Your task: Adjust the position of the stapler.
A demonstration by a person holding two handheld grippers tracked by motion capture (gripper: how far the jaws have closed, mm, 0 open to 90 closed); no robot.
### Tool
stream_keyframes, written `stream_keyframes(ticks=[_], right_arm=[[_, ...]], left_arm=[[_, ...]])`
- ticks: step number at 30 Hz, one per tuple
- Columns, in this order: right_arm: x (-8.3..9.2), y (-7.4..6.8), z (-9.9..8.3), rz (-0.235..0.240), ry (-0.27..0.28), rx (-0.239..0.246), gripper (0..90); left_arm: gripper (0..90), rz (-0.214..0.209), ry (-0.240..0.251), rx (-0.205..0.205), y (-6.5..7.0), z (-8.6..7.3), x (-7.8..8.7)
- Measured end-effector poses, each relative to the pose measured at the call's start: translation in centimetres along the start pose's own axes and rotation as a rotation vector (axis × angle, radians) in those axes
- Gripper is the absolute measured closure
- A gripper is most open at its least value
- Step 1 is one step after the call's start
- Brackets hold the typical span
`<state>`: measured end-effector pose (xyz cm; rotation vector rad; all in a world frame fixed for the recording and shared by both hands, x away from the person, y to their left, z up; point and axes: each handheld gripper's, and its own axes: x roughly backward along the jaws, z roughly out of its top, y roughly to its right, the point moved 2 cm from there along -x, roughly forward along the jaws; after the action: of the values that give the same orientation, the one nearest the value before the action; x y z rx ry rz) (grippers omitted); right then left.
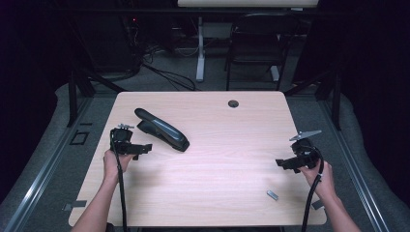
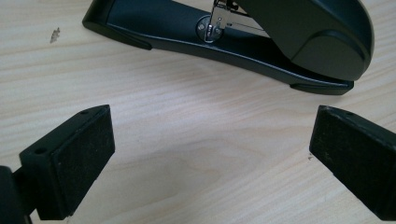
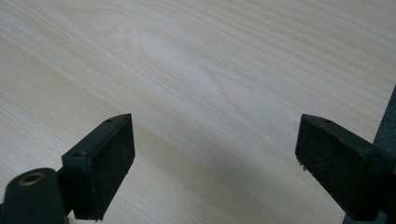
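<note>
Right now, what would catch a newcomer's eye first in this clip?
The big black stapler lying aslant on the table's left half, just beyond the open left gripper. Then the open right gripper near the right edge, and a small staple strip by the front right corner.

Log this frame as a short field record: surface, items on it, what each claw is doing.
surface: wooden table
main item: black stapler, lying left of centre
small item: staple strip, near the right front edge
left claw: open, holding nothing, just short of the stapler
right claw: open, holding nothing, over bare wood
contact: neither claw touches anything
</note>
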<state>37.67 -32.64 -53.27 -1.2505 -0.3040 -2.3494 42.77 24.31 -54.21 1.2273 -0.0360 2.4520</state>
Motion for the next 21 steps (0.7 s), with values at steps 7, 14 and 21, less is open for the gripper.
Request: stream_keyframes(ticks=[7, 14, 21], right_arm=[[0.1, -0.1, -0.1, -0.001, -0.001, 0.006, 11.3], [0.1, -0.2, -0.1, -0.004, -0.004, 0.005, 11.4], [0.0, -0.3, 0.0, 0.003, -0.009, 0.007, 11.5]], left_arm=[[5.0, -0.004, 0.033, -0.022, 0.4, 0.5, 0.0], [5.7, -0.036, 0.051, -0.044, 1.4, 1.1, 0.2], [6.0, -0.056, 0.052, -0.050, 2.1, 1.5, -0.2]])
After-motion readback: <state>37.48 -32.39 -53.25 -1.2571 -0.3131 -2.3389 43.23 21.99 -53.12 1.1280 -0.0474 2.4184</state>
